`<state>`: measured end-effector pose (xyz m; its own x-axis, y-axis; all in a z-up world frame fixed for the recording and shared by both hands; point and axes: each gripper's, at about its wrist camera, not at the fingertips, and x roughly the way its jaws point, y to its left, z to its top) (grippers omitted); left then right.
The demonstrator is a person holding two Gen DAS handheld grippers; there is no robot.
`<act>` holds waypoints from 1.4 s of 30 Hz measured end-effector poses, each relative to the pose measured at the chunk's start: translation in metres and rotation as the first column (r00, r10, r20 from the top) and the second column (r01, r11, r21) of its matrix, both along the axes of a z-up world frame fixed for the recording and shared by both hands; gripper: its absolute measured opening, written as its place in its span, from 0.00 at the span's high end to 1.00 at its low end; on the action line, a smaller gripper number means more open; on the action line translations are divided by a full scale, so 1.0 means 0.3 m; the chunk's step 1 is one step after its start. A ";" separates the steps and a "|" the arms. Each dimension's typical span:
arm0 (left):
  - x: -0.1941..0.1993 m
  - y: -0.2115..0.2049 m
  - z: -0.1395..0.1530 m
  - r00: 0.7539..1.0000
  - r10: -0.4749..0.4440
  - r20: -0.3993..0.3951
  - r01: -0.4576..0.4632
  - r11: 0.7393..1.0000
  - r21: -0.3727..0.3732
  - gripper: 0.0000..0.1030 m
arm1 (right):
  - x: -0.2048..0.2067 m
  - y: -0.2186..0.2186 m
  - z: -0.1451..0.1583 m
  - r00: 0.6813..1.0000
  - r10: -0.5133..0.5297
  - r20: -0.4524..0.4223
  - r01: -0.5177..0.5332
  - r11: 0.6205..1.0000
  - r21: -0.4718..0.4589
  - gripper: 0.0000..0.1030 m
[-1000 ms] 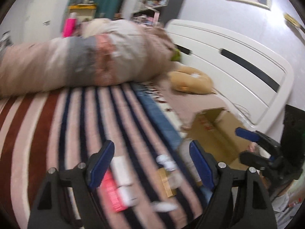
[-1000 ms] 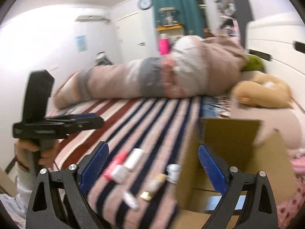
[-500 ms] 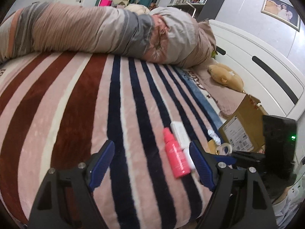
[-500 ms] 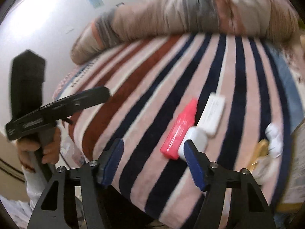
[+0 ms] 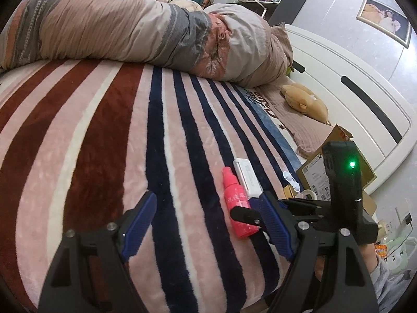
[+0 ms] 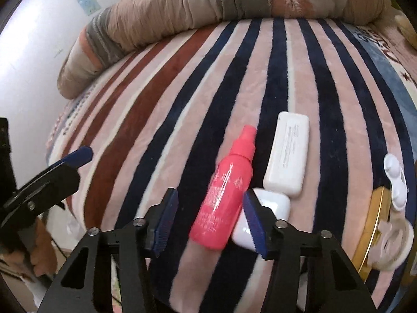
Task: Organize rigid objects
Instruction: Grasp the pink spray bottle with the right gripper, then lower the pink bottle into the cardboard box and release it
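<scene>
**Inspector:** Right gripper [image 6: 209, 220]: jaws apart, nothing held, set low over the near end of the pink spray bottle [image 6: 229, 193], which lies flat on the striped blanket [image 6: 130, 120]. Left gripper [image 5: 206, 224]: jaws wide, empty, over bare blanket to the left of the bottle.

**Clerk:** How should the pick go?

**Inspector:** In my judgement, centre the right gripper on the bottle's body so that both pads clear its sides, then close across its width. As it stands, the right-hand pad sits over the white earbud case [image 6: 263, 217], not beside the bottle.

**Clerk:** Surroundings, largest first?

**Inspector:** The rolled duvet [image 5: 146, 26] across the far side, well apart. The cardboard box [image 5: 323, 172] at the bed's right edge, likely the destination. A white flat case [image 6: 288, 154] just beside the bottle's neck. The earbud case touching the bottle's base, the main obstruction; it could be nipped or shoved. A gold box [image 6: 372, 227] and small white pieces [image 6: 396, 182] lie further right.
</scene>
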<state>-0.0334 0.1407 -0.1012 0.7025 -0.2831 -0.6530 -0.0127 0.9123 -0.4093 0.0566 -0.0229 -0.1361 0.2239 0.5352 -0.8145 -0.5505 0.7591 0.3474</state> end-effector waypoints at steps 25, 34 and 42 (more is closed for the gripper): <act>0.024 -0.014 0.018 0.999 -0.031 0.009 0.032 0.994 -0.108 0.24 | -0.062 0.037 0.048 0.985 0.119 0.122 -0.123 0.992 0.032 0.74; 0.081 -0.163 0.178 0.980 -0.152 0.128 0.168 0.978 -0.123 0.46 | -0.167 -0.118 0.299 0.941 0.182 0.287 -0.250 0.942 0.223 0.74; 0.141 -0.456 0.423 0.919 -0.295 0.261 0.292 0.955 0.053 0.66 | -0.171 -0.388 0.434 0.916 0.070 0.395 -0.206 0.927 0.314 0.74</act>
<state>0.0089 0.0040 0.0257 0.7363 -0.4957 -0.4607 0.3629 0.8638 -0.3495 0.0052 -0.1392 -0.0059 0.3752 0.8123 -0.4465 -0.7806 0.5367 0.3205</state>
